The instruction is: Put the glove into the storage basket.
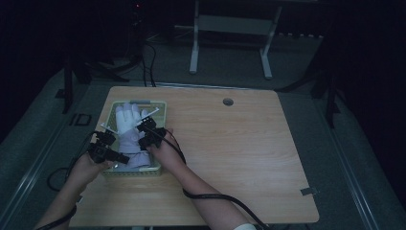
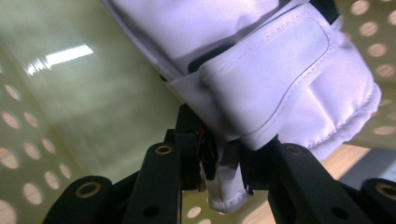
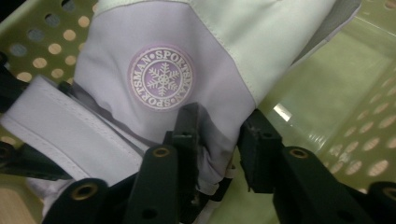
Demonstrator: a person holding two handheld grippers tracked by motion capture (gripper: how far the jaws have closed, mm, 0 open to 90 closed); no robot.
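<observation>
The white glove [image 1: 130,132] lay in the green basket [image 1: 162,106], long axis toward twelve o'clock, its cuff seemingly clamped by the left gripper [image 1: 111,154] at seven and the right gripper [image 1: 146,136] at four.

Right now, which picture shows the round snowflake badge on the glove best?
The right gripper view: the snowflake badge sits close and sharp on the glove. The high view has the whole glove in the basket, badge too small. The left gripper view gives its cuff strap.
</observation>
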